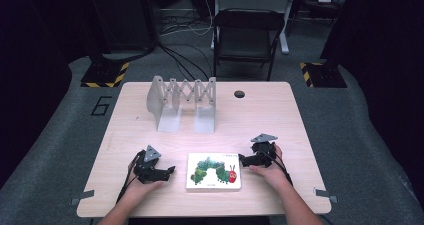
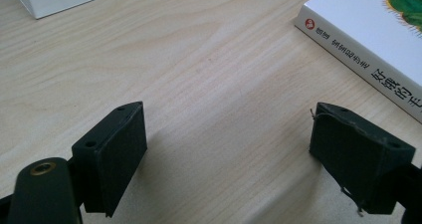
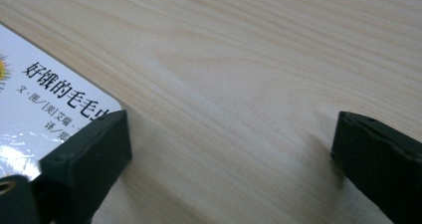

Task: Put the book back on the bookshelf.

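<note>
Pale wooden table (image 1: 280, 120) on grey floor (image 1: 350, 115); both tongs released beside book (image 1: 213, 171).

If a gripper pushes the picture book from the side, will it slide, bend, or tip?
The book lies flat on the smooth wooden table, so it would probably slide, not tip. Its thick, square spine suggests stiffness. The glossy cover may be slippery.
</note>
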Available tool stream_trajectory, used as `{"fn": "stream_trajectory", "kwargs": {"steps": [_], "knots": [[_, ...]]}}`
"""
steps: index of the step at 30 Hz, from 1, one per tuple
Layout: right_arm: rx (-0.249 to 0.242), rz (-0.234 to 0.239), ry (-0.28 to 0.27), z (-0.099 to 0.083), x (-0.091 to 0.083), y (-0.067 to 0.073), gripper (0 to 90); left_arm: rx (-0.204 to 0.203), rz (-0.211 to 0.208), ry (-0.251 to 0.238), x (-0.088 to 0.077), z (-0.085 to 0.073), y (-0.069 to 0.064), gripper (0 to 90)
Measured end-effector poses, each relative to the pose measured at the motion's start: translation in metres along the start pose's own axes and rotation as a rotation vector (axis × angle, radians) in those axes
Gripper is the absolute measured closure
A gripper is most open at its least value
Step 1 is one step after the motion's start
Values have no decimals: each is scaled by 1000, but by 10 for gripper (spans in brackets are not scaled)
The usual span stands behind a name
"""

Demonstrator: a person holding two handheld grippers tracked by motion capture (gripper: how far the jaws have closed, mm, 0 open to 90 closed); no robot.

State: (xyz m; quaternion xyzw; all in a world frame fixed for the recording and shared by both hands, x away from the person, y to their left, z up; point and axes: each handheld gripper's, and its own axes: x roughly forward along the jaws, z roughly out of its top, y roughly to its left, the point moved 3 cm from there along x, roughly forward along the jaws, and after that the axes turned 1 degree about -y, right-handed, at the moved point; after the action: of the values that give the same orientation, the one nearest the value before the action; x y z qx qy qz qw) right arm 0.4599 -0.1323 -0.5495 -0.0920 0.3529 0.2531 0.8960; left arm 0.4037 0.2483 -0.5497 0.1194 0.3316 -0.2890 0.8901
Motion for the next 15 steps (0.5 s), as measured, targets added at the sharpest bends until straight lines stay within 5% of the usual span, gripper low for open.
{"fn": "stream_trajectory", "kwargs": {"steps": [3,6,7,8,15], "knots": [[-4,0,-10,1,-1,-1,99,-5,5,12,0,1,-1,144],[-7,-8,7,1,-7,-5,239,-7,6,23,0,3,-1,158],[-7,-8,7,1,-7,-5,239,-7,6,23,0,3,-1,166],[44,-5,17,1,-10,-5,268,-5,9,34,-1,3,-1,180],[49,-6,60,1,-16,-3,340,-19,8,56,-4,6,-5,253]]}}
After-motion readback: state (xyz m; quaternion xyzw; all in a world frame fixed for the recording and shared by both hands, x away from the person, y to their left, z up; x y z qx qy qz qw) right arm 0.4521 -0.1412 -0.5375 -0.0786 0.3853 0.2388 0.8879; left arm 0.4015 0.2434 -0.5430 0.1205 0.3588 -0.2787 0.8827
